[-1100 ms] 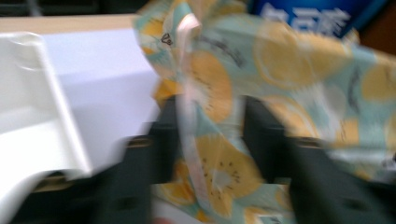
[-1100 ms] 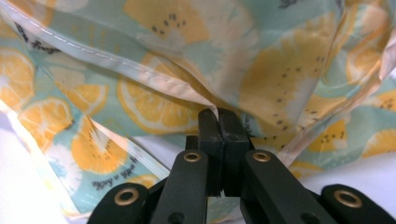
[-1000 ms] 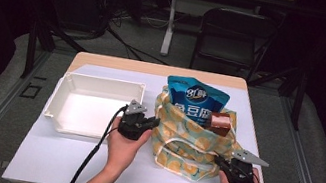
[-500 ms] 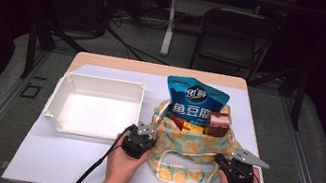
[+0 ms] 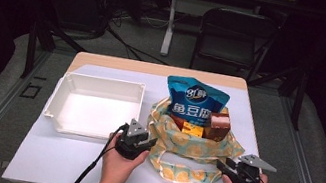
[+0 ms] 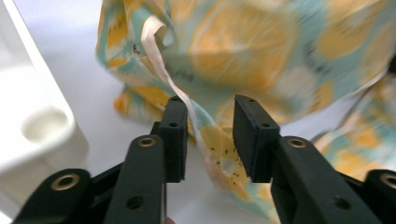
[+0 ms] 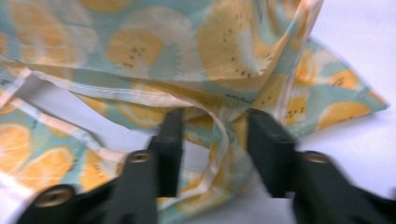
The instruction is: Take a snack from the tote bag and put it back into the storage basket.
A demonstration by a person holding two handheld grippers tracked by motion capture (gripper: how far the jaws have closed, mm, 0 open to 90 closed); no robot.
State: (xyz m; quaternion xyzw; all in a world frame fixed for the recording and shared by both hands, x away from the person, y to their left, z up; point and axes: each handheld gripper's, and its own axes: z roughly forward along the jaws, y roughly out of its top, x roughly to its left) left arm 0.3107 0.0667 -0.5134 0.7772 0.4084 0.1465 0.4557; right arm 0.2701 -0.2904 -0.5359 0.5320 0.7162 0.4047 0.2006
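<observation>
The fingers (image 6: 175, 135) of the left gripper (image 5: 135, 141) stand apart, having just been opening, with a fold of the cloth bag's (image 5: 192, 145) edge loose between them and leaning on the left one; nothing is clenched. The fingers (image 7: 271, 149) of the right gripper (image 5: 242, 174) have also just been opening, and a thin hem of the same bag hangs free in the gap between them, released rather than grasped.

From largest to smallest: a white tabletop (image 5: 62, 160) carries everything. On its left half sits an open white bin (image 5: 92, 104). Just to the right of the bin, the bag, printed with orange slices on pale teal, sits slumped at the middle of the tabletop, its mouth open and its strap lying in a loop toward the near edge. A blue snack pouch (image 5: 195, 99) stands upright out of the bag's far side. In front of the pouch a brown box (image 5: 218, 125) and a yellow packet (image 5: 192, 128) show above the cloth.

The left gripper sits at the bag's near left corner, between bin and bag. The right gripper sits at the bag's near right corner, by the tabletop's edge.
</observation>
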